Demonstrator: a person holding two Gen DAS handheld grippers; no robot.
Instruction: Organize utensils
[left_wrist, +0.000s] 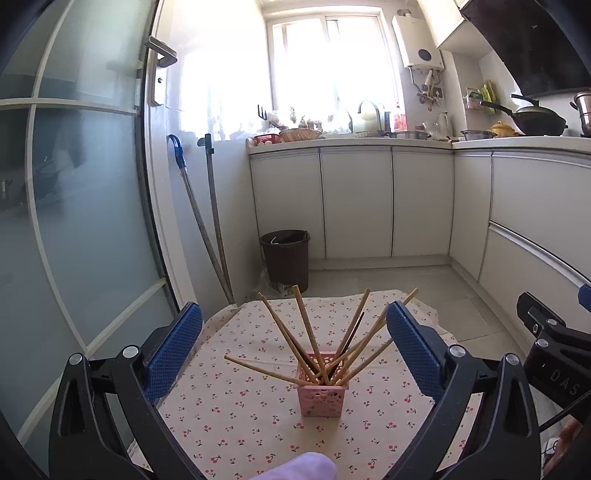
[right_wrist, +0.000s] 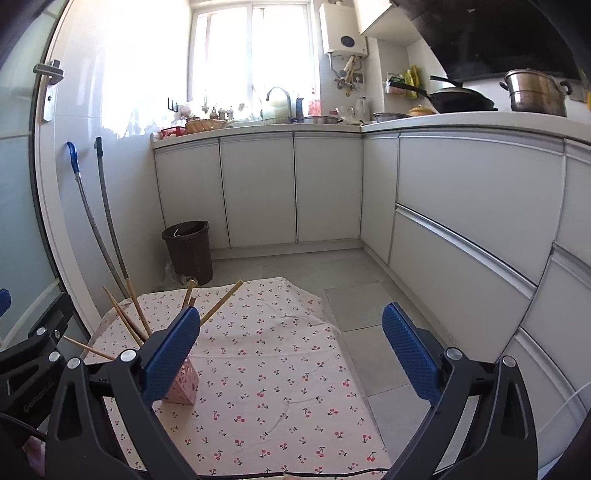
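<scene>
Chopsticks (left_wrist: 314, 343) standing in pink holder (left_wrist: 320, 395) on cloth (left_wrist: 236, 417); both jaws wide apart, empty. Sorting looks finished; next, pull away.

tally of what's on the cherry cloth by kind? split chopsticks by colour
Light wooden chopsticks: 8
Dark chopsticks: 1
Pink lattice holder: 1
Total: 10 things on the cherry-print cloth; all chopsticks stand in the holder, none loose on the cloth.

Pink basket (right_wrist: 183, 384) half hidden (right wrist view) — chopstick (right_wrist: 88, 348) bases too.
</scene>
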